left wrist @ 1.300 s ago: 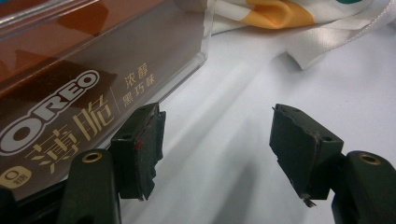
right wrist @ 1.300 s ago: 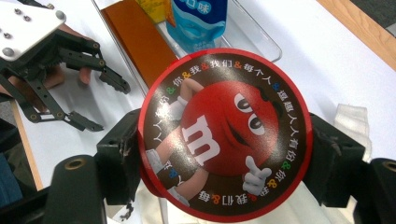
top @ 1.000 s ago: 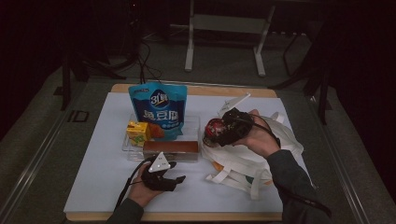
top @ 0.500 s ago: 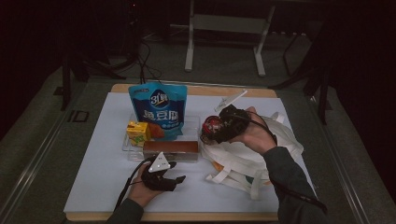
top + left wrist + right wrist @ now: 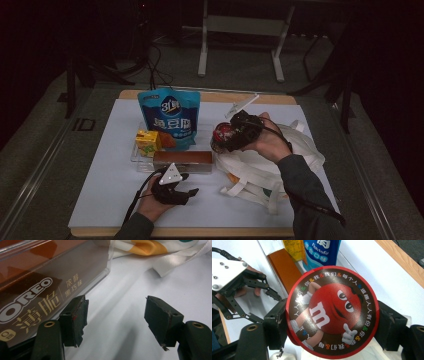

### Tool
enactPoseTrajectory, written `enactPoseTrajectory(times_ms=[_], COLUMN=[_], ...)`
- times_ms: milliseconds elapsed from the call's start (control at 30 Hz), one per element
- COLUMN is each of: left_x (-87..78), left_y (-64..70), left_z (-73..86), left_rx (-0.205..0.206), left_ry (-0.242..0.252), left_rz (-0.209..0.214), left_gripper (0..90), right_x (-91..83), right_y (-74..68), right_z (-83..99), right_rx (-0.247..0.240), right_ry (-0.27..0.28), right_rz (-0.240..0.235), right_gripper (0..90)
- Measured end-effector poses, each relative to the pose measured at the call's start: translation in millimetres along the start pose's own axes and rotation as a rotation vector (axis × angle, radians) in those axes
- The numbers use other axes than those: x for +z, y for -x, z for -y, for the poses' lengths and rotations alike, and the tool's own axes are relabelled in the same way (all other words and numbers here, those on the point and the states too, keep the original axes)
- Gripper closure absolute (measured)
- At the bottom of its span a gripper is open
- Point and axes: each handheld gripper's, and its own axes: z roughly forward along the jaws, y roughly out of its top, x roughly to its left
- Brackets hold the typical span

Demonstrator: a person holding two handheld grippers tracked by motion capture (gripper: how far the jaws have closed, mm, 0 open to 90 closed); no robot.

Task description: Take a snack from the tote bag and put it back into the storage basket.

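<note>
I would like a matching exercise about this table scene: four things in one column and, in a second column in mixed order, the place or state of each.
Things:
1. M&M's tin
2. Oreo box
3. left gripper
4. white tote bag

Places or states:
A. lies on the table under the right forearm
B. open, low over the table beside the box
C. clamped between the jaws of the right gripper
D. lies in front of the blue fish tofu pouch

Pairs: 1-C, 2-D, 3-B, 4-A
</note>
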Motion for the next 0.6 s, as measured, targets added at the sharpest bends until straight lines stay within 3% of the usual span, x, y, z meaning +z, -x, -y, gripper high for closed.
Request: enactPoseTrajectory(times_ms=[600], left_x=[0.1], left_y=[0.4], left_z=[-0.1], left_rx=[0.003], left_ry=[-0.001], left_rz=[0.0], left_gripper=[34.7], right_x=[12.6], right_y=[-2.7], right_z=[-16.8], right_rx=[-0.029], right_ry=[-0.013], right_rz=[-0.011], right_gripper=[25.3])
